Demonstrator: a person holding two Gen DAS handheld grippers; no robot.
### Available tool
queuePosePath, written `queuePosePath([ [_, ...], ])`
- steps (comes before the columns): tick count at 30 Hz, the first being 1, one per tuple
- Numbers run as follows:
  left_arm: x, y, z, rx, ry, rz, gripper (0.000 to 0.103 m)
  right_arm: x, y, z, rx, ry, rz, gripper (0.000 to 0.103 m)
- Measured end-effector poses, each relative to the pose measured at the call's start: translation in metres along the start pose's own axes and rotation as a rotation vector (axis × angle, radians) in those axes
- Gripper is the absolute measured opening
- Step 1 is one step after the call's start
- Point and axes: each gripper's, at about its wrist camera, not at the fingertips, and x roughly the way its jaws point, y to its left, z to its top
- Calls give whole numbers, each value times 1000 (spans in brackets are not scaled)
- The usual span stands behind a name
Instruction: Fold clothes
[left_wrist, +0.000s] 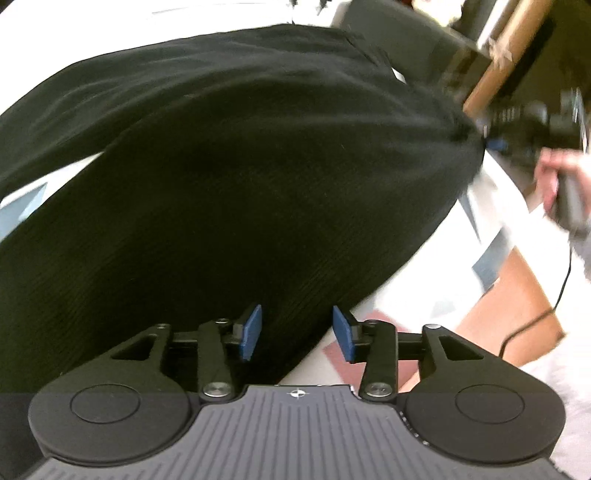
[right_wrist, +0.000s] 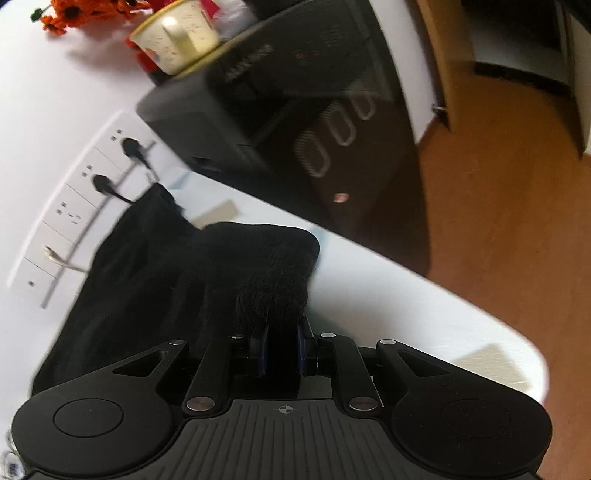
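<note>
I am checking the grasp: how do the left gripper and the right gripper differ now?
The left gripper is open, its blue pads apart, gripping nothing; the right gripper is shut on the black garment. The left one faces the cloth's broad face; the right one pinches a bunched edge. Both share the same black build.

A white table (right_wrist: 388, 295) carried the load — a black knitted garment (left_wrist: 221, 206) lay spread across most of it, reaching from the centre toward ten o'clock in the left wrist view. Pale blue and reddish patches (left_wrist: 369, 347) marked the cloth surface at five o'clock — partly blurred.
</note>
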Motion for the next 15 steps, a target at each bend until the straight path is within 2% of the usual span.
queuePosePath([
  [2, -11, 11, 1, -53, -39, 35, 61, 0, -5, -1, -7, 7, -26, 17],
  [4, -20, 25, 1, -100, -72, 95, 63, -1, -10, -1, -13, 15, -53, 32],
  [9, -40, 63, -8, -225, -140, 260, 68, -29, 20, 13, -142, -93, -80, 35],
  [12, -47, 79, -17, -287, -165, 305, 69, -30, 43, 18, -158, -68, 3, 35],
  [15, -46, 98, -16, -347, -181, 293, 73, -20, 76, 8, -198, -23, 65, 36],
])
